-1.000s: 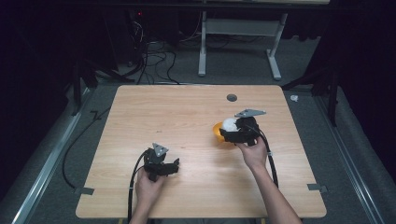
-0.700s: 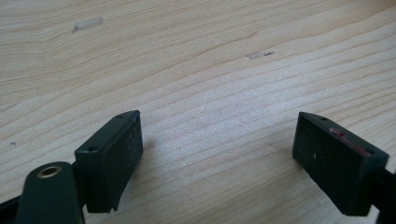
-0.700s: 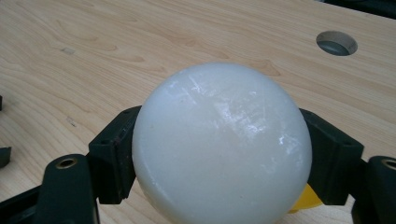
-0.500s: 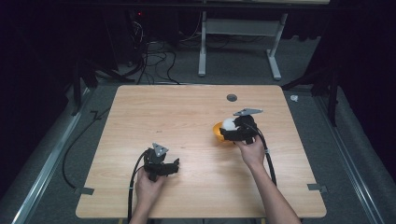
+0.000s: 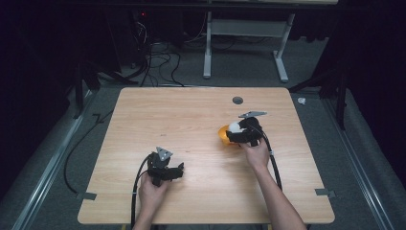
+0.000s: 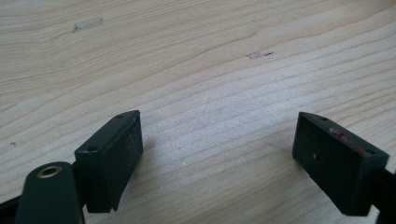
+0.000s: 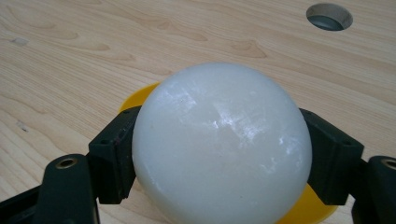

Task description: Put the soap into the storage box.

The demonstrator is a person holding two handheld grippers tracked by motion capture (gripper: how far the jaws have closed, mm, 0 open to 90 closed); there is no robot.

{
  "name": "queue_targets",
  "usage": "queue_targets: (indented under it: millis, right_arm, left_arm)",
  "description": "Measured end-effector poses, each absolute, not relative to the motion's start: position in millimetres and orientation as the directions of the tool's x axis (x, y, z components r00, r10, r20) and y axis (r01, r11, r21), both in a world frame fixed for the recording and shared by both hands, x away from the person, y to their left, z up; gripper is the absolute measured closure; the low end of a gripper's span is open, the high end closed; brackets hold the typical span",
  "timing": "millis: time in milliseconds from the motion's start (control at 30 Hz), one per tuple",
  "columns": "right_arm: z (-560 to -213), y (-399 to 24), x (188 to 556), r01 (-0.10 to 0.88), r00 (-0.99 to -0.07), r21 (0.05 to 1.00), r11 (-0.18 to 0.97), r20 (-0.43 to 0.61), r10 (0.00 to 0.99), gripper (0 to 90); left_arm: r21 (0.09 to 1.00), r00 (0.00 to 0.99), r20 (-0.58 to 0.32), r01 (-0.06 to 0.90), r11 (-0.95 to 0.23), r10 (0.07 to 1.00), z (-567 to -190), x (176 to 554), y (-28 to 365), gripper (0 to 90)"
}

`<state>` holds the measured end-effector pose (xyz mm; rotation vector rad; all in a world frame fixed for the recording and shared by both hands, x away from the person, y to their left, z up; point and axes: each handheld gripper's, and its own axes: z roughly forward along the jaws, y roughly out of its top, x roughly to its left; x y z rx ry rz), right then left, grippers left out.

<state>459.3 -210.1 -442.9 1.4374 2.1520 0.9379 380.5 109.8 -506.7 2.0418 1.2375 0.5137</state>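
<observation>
A glossy white ball [image 7: 222, 142] sits clamped between the two black jaws of my right gripper [image 7: 219, 154], just above a yellow dish [image 7: 140, 95] on the wooden table. From the high view the same white ball [image 5: 234, 127] and yellow dish [image 5: 223, 135] lie right of the table's centre, with my right gripper [image 5: 238, 131] shut around the ball. My left gripper [image 5: 179, 170] rests low over bare wood near the front left; its jaws stand wide apart with nothing between them, as the left gripper [image 6: 217, 161] view confirms.
A round cable hole [image 5: 237, 100] pierces the table [image 5: 191, 115] toward the back; the cable hole [image 7: 329, 17] also lies beyond the ball. Black cables trail from both grippers off the front edge. Desk legs and floor cables lie behind the table.
My right gripper with the white ball has shifted slightly toward the near side and left over the yellow dish. The left gripper has stayed put.
</observation>
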Motion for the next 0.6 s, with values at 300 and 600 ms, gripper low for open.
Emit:
queue_targets:
  millis: [300, 600]
  right_arm:
    - [-450, -211, 465, 0.669, -0.378, 0.705, 0.235, 0.05, 0.925, 24.2]
    - [-458, -210, 471, 0.681, -0.373, 0.692, 0.24, 0.045, 0.927, 24.1]
  left_arm:
    - [0.726, 0.469, -0.016, 0.612, -0.312, 0.883, -507, 380, 110, 16.5]
    - [0.726, 0.469, -0.016, 0.612, -0.313, 0.883, -507, 380, 110, 16.5]
